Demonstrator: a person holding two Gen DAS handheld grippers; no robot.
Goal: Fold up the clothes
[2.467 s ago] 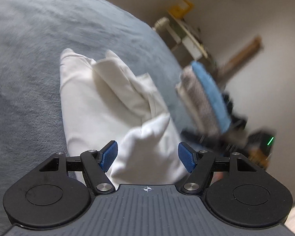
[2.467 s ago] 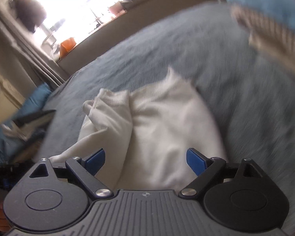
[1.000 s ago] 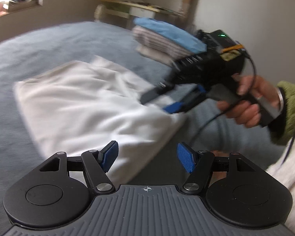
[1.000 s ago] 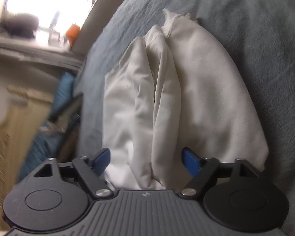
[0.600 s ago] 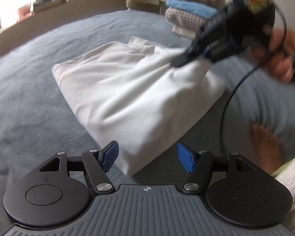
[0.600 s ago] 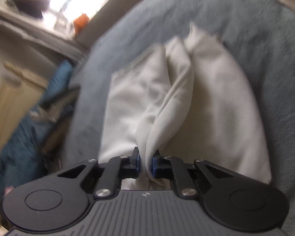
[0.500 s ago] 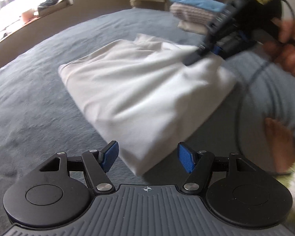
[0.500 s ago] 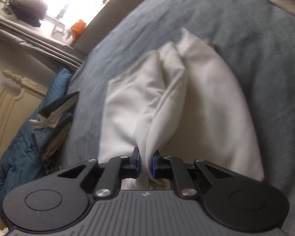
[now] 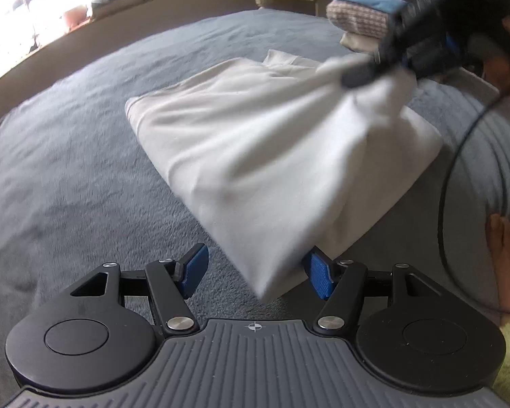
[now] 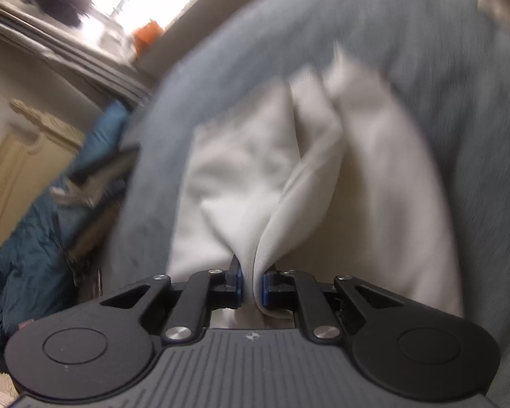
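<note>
The left wrist view looks forward and down from just behind its own blue-padded black fingers (image 9: pixel 193 268), facing across a grey-blue fleecy bed cover (image 9: pixel 68 176) toward the bright window. The right wrist view, also tilted down and very close, faces along the same folded white cloth garment (image 10: pixel 374 176). Both views share that garment, the cover and the window side.

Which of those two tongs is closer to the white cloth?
Right. The right tongs are shut on the white cloth; the left tongs are open around its near corner.
</note>
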